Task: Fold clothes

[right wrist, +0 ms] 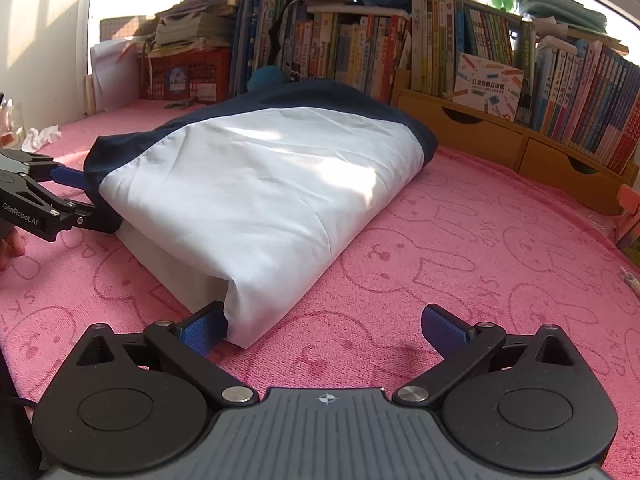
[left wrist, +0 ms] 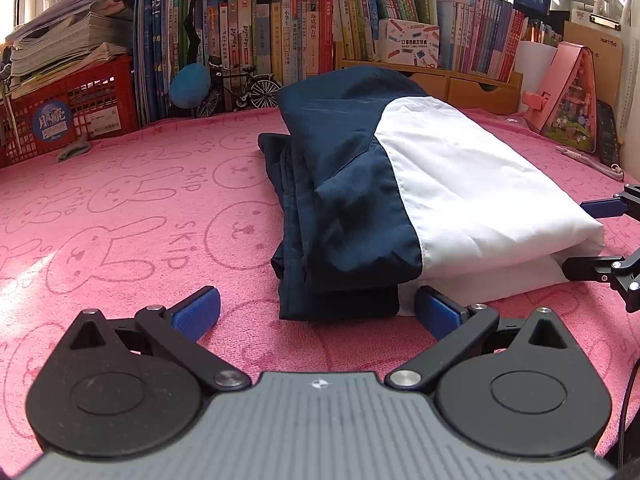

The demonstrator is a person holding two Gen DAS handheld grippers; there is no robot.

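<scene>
Lying folded on the pink rabbit-print cloth (left wrist: 120,208) of the bench is a navy-and-white garment (left wrist: 400,184) — navy part to the left, white to the right. The left hand-held gripper (left wrist: 316,312) has its jaws spread wide at the garment's near edge, gripping nothing; the right hand-held gripper (right wrist: 324,330) is likewise wide open at the white corner — books (left wrist: 256,36) behind

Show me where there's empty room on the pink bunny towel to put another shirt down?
The widest bare patch of pink towel lies between the folded navy-and-white garment and the red crate. Another lies between the garment and the wooden drawers. It is crowded at the garment's near edge, where the open left gripper and open right gripper sit.
</scene>
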